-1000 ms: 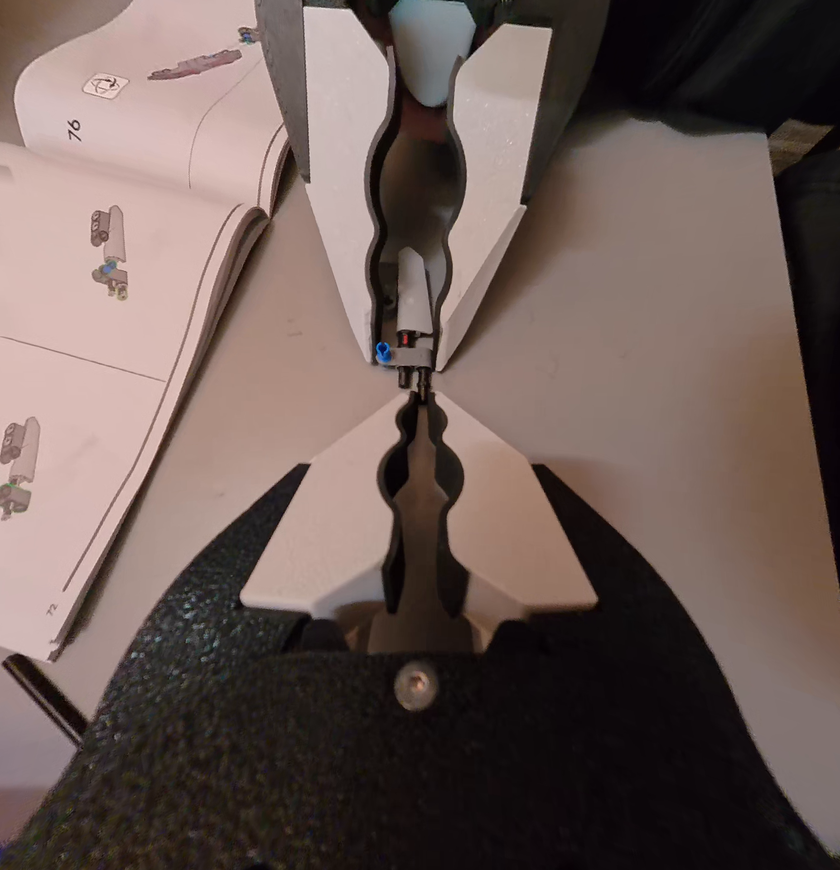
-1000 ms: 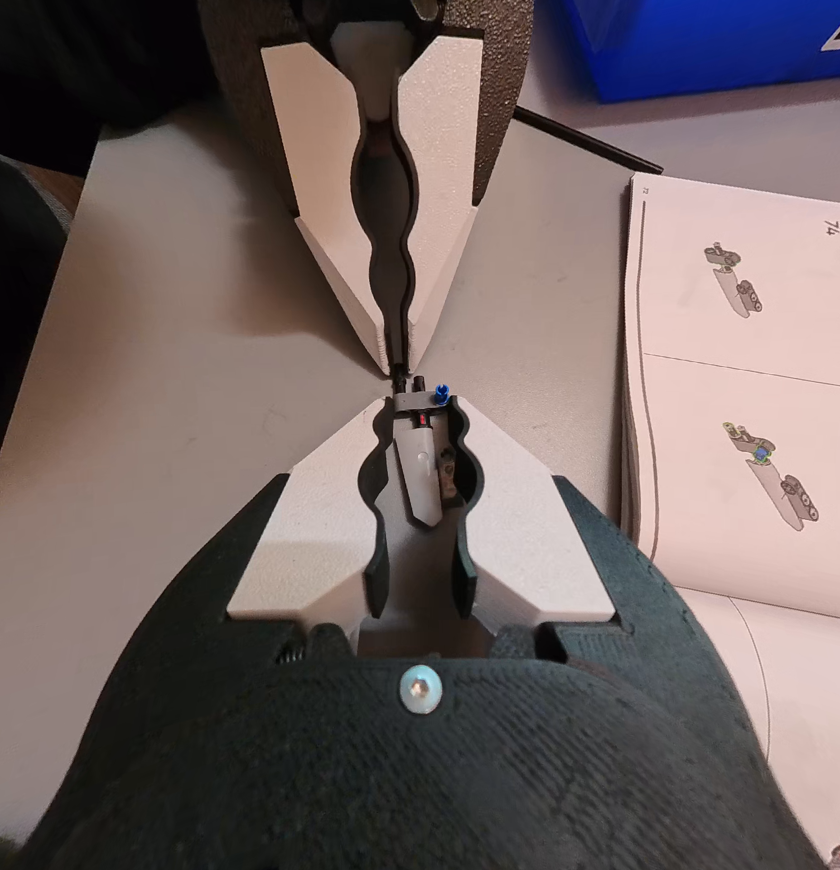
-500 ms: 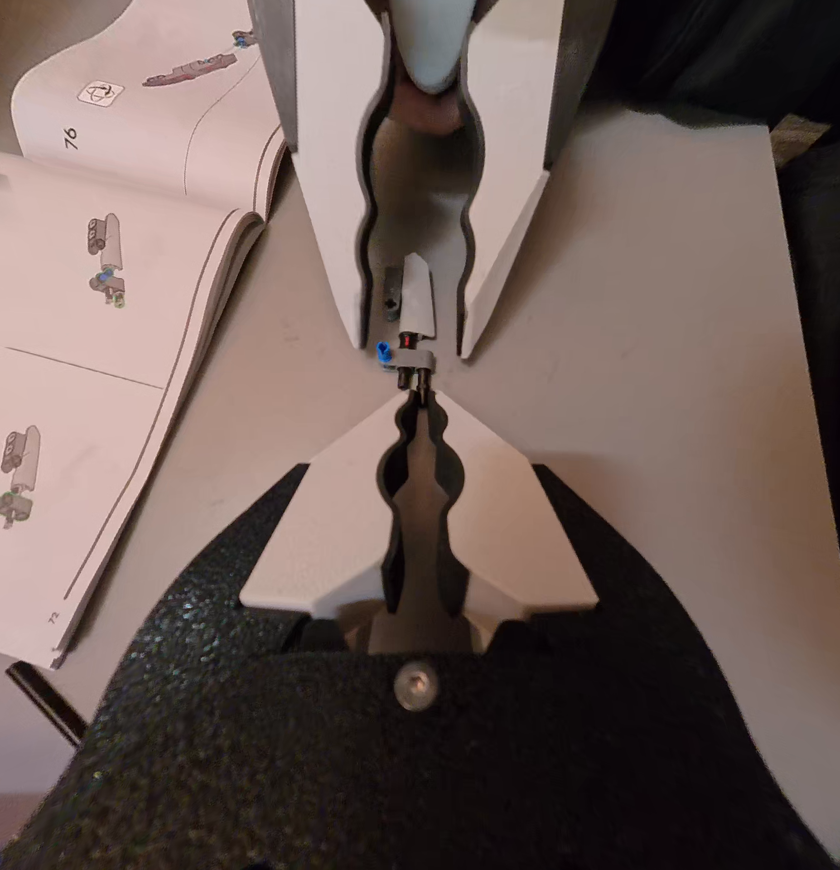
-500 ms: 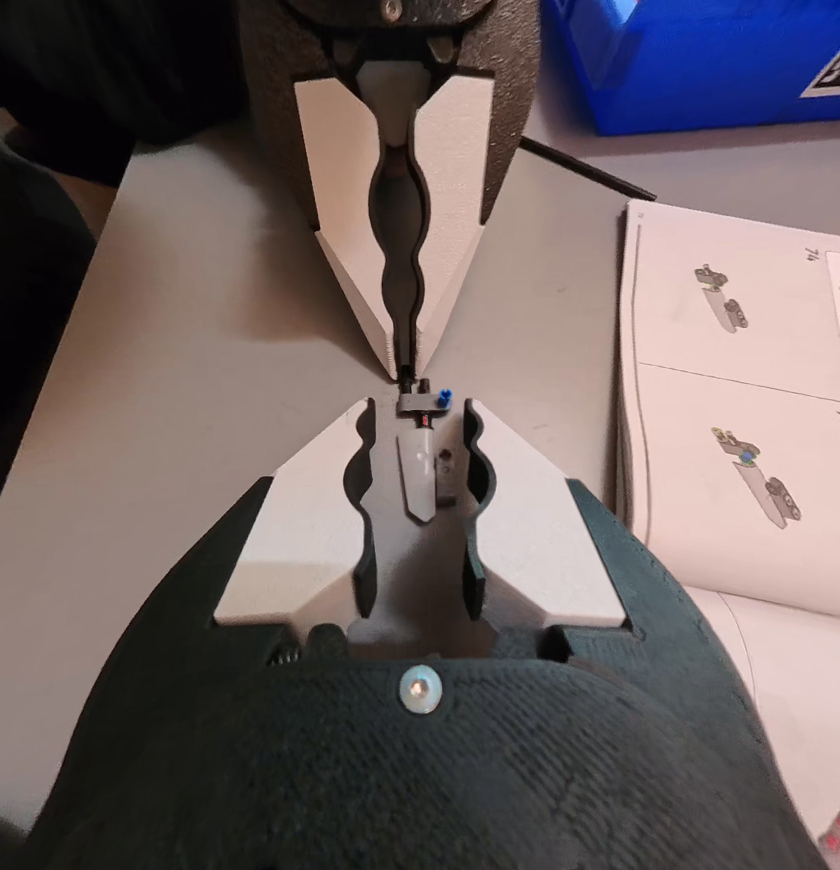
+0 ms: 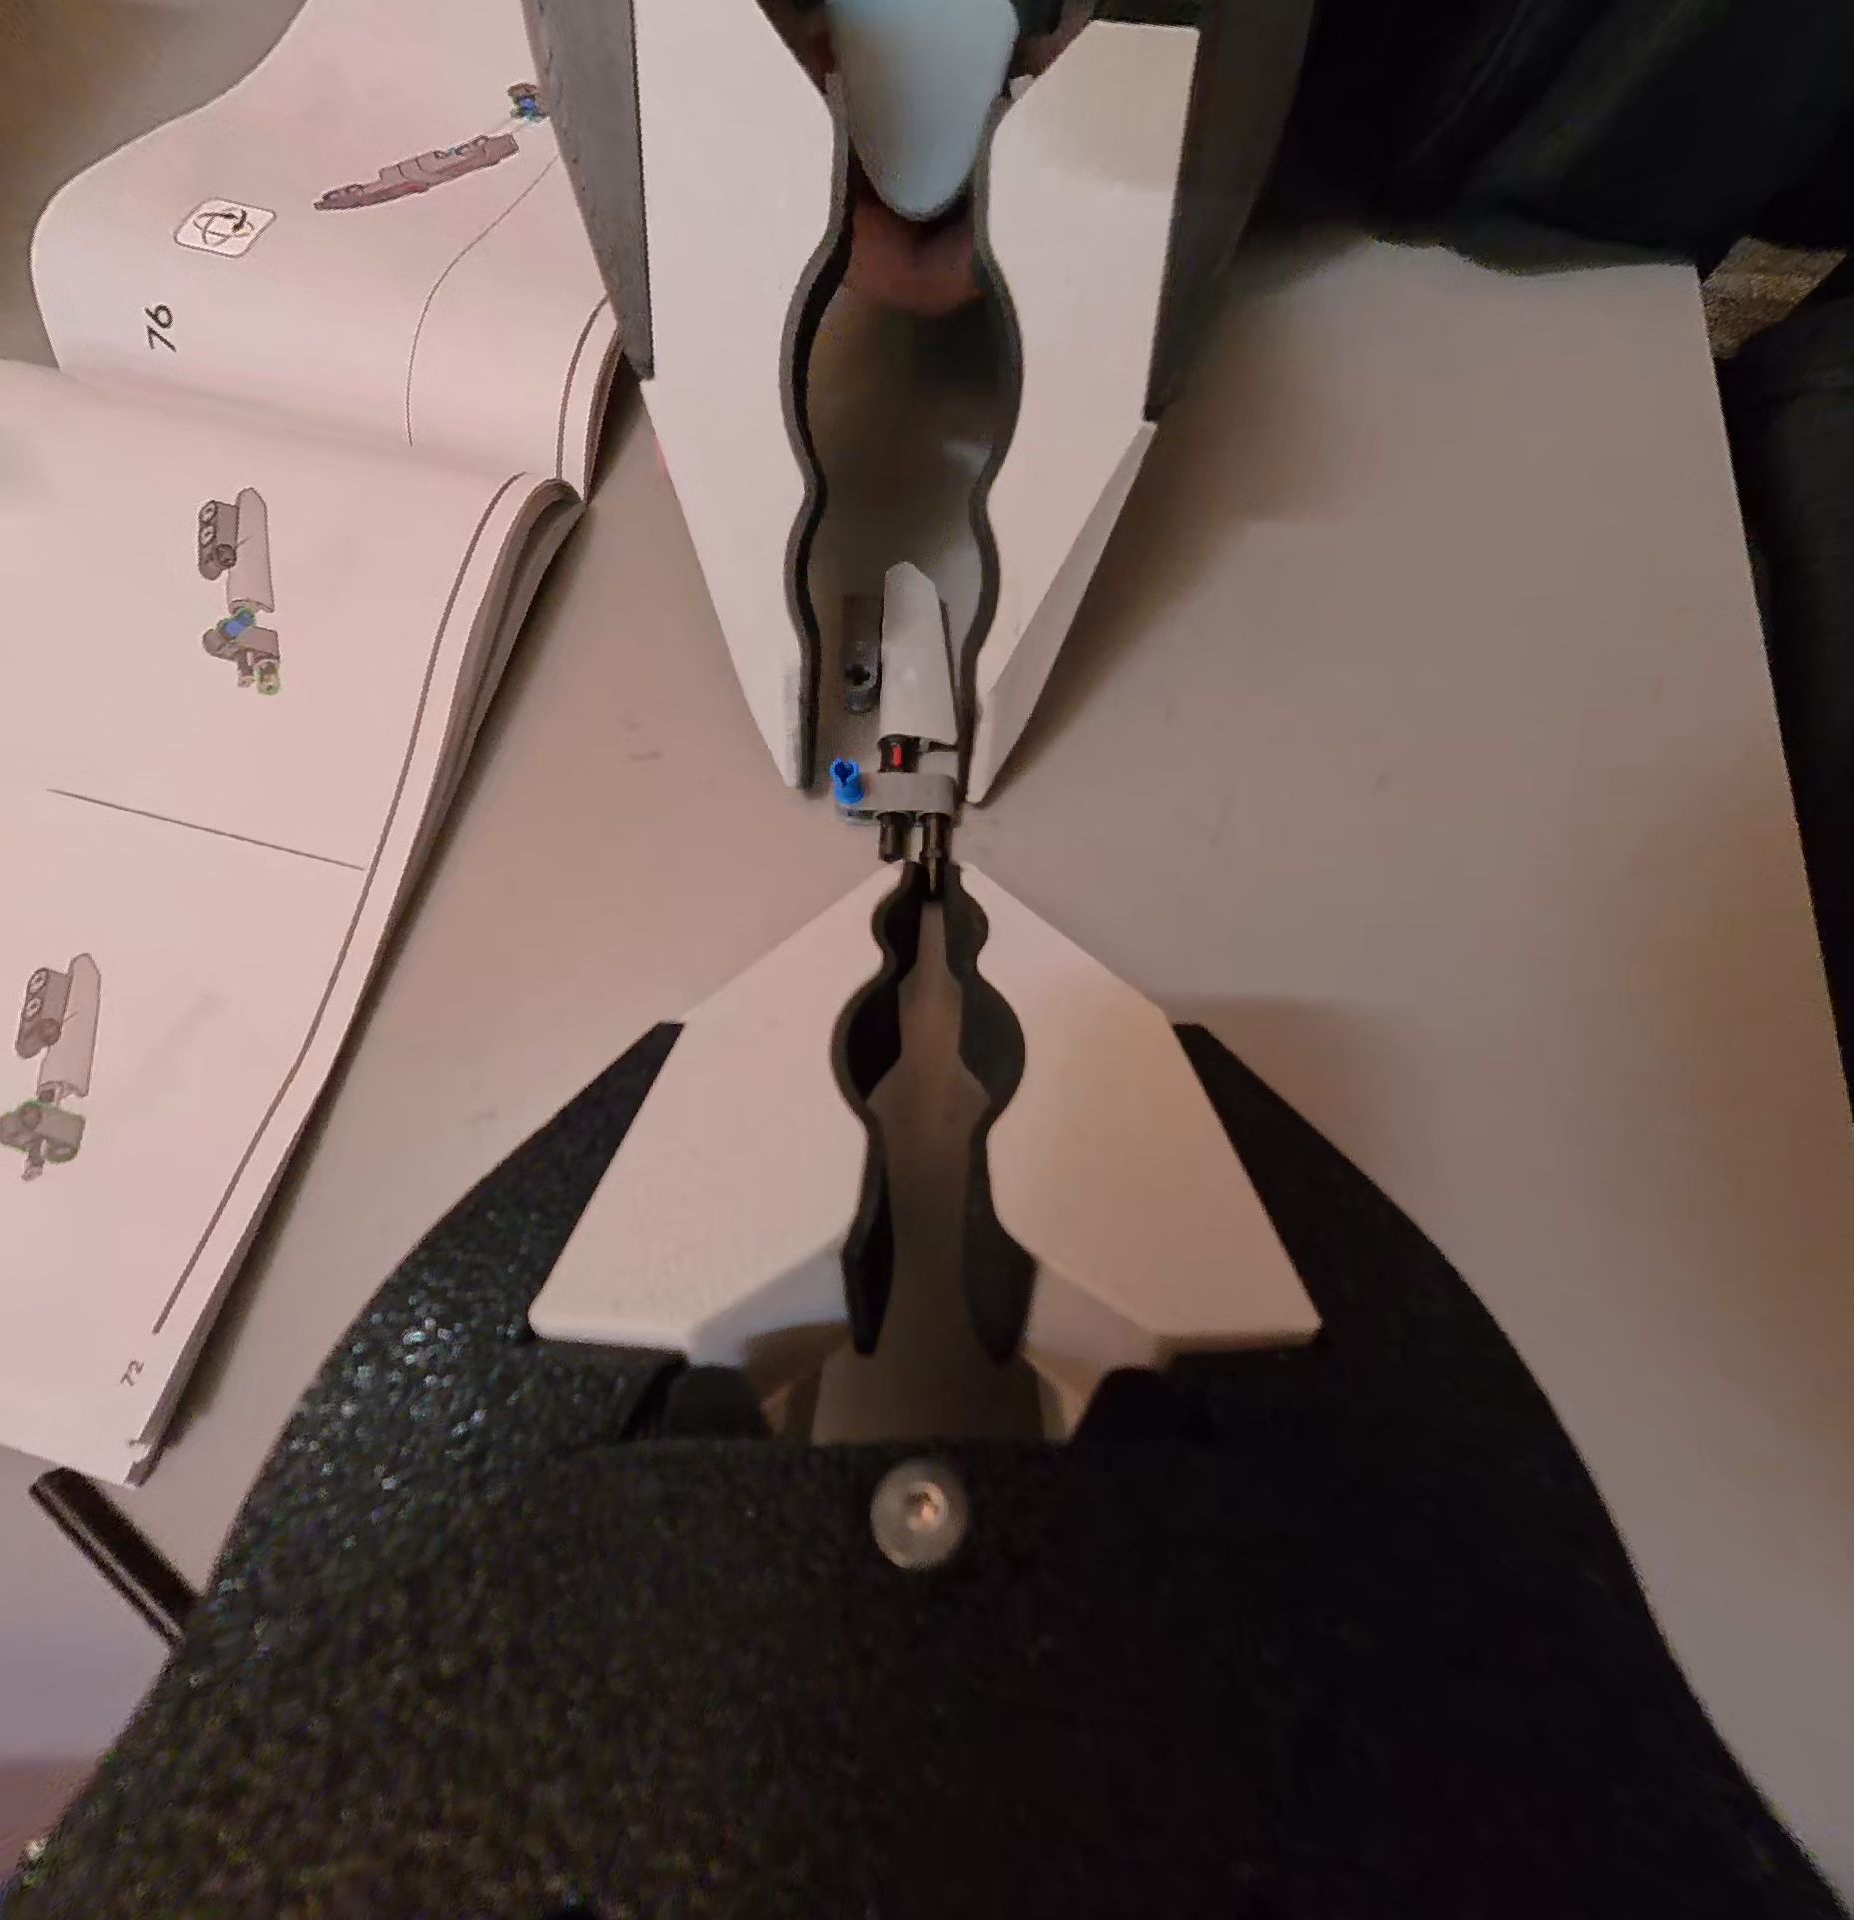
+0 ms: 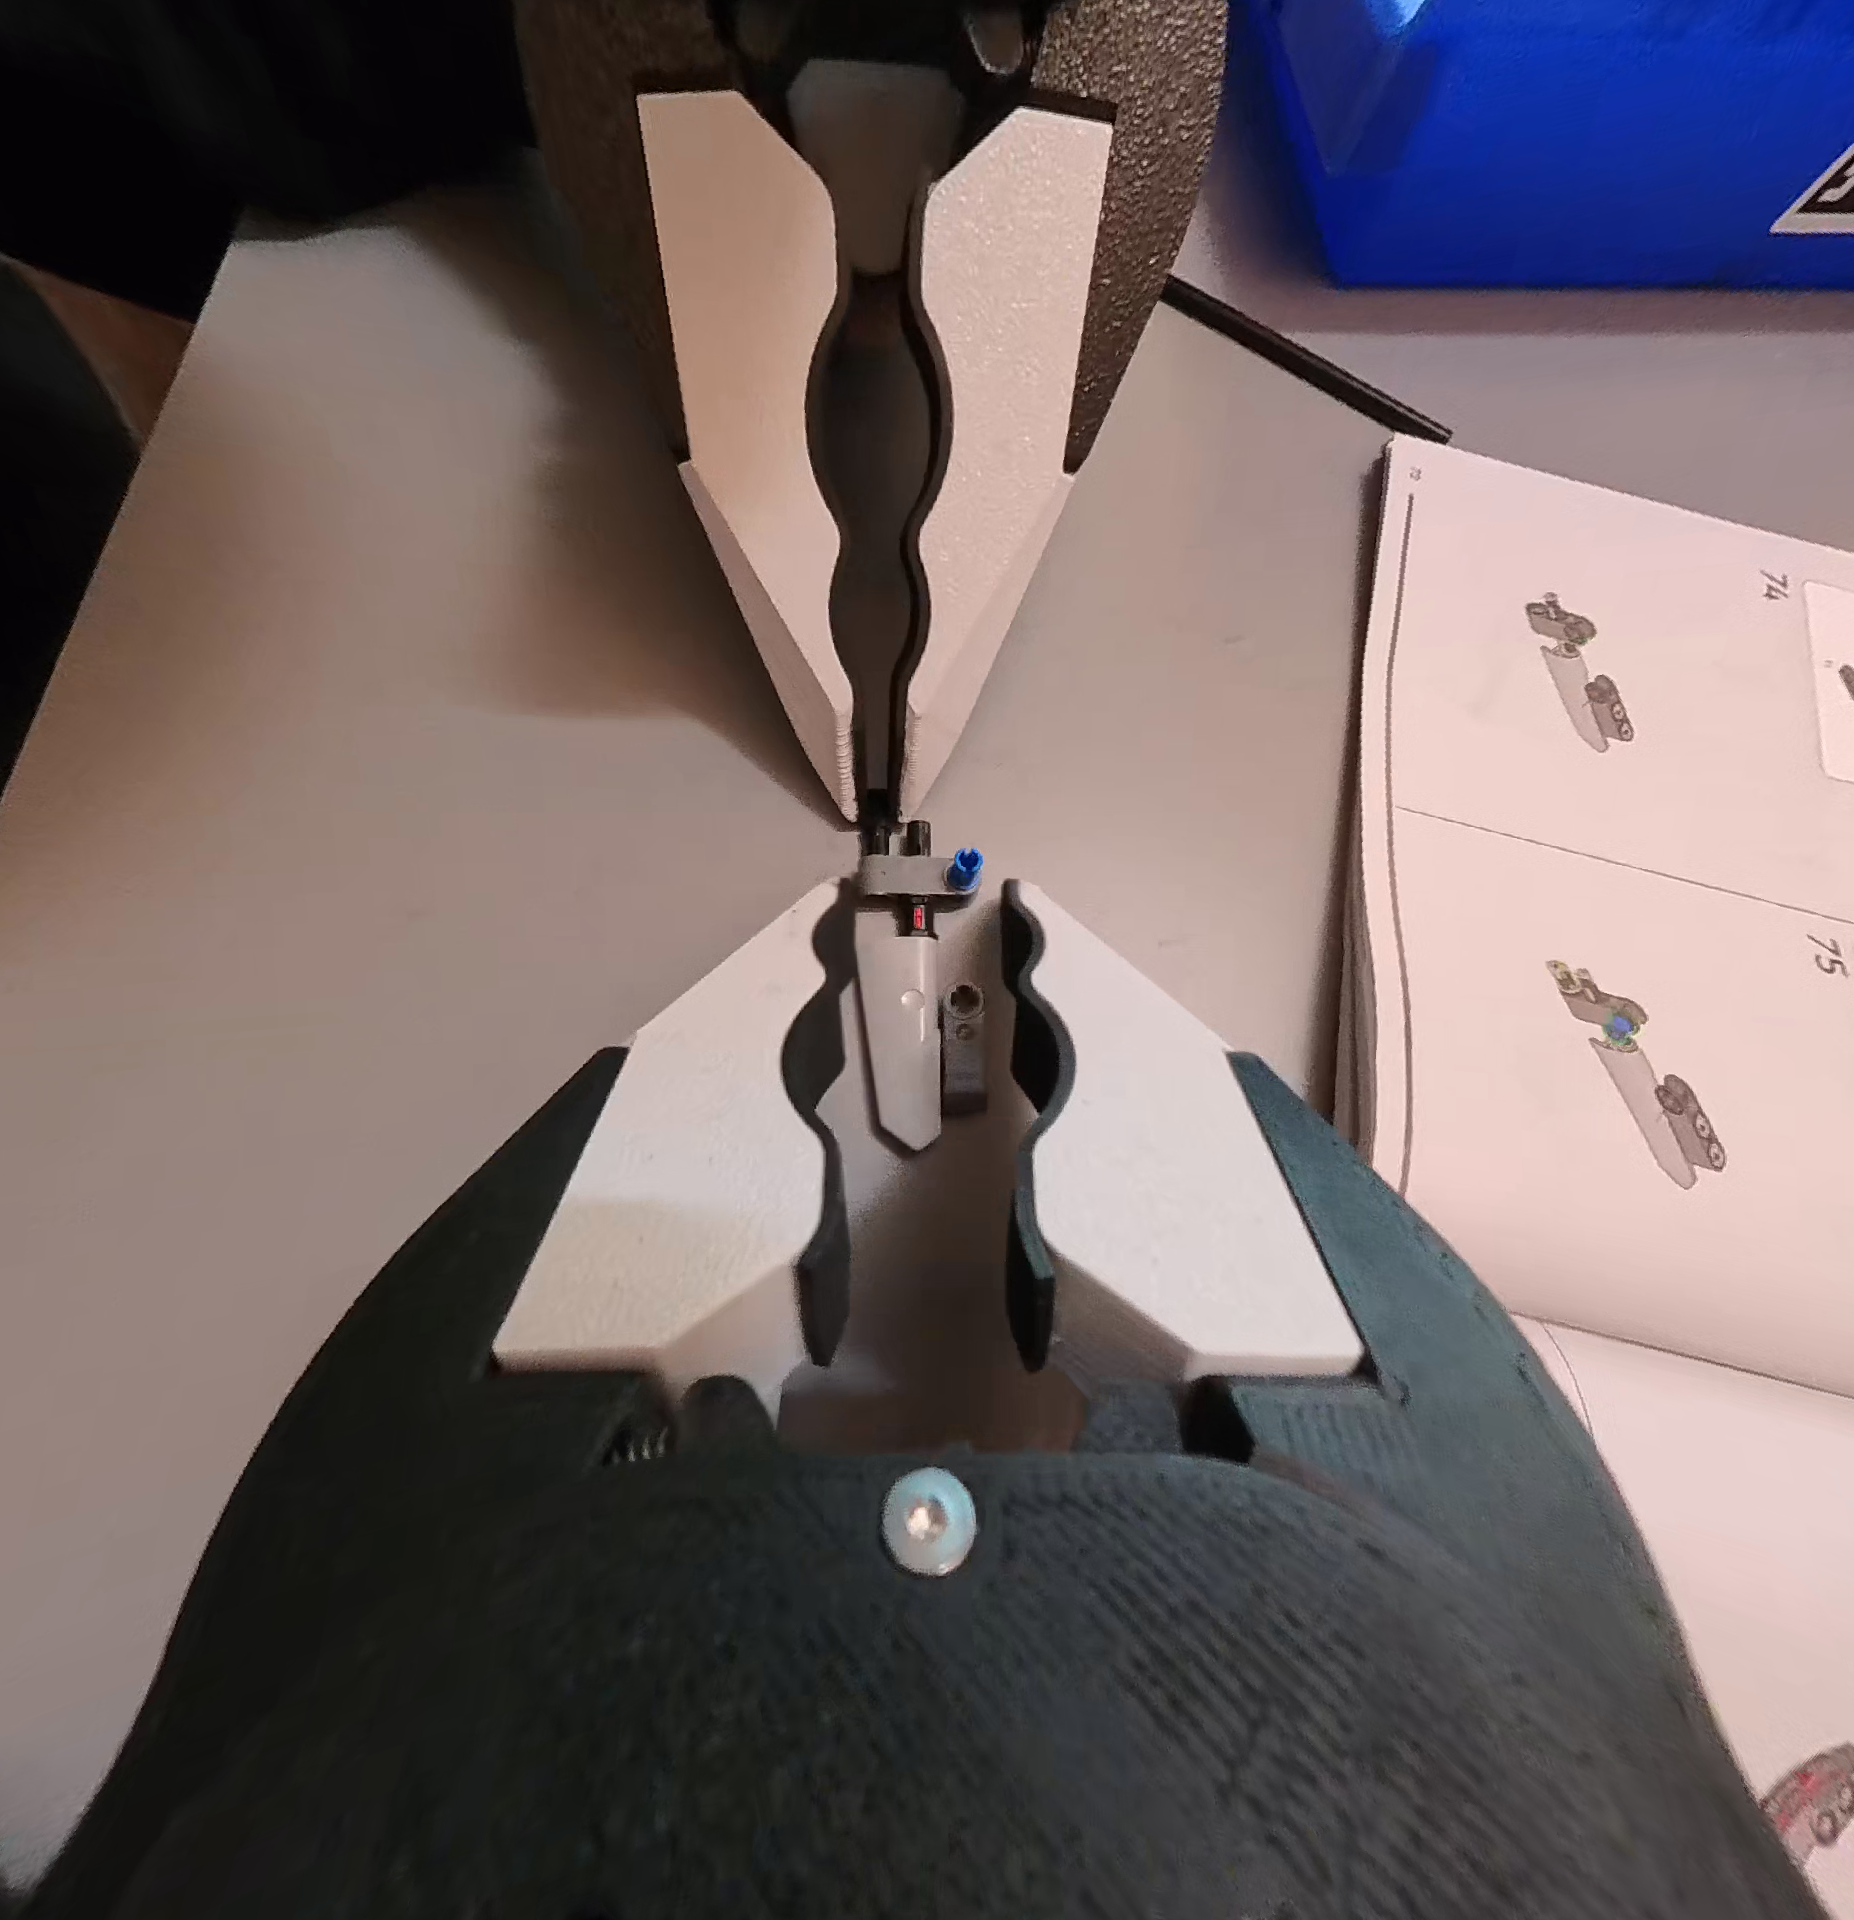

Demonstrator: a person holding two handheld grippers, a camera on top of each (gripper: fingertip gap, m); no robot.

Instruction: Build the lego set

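Observation:
A small lego assembly [image 5: 912, 665] lies on the white table: a light grey panel, a grey connector with a blue pin [image 5: 845, 774], a red axle and two black pins. My left gripper [image 5: 928, 883] is shut on one black pin [image 5: 933, 847]. My right gripper [image 6: 923, 888] is open, its fingers close on either side of the assembly [image 6: 897, 1018] with a small gap on each side. A dark grey piece [image 6: 967, 1049] lies beside the panel, between the right fingers. The two grippers face each other tip to tip.
An open instruction booklet [image 5: 227, 727] lies left of the grippers; it also shows in the right wrist view [image 6: 1629, 831]. A blue bin [image 6: 1577, 135] stands at the back. A thin black rod [image 6: 1307, 364] lies near it. The table edge [image 5: 1723, 727] is near, with dark clothing beyond. My two grippers' fingertips are within a few centimetres of each other. The thin black rod [image 6: 1307, 364] is about equally far from each gripper, around 15 cm.
My right gripper let go of the assembly and opened wide, then narrowed again around it. My left gripper stayed shut on the black pin.

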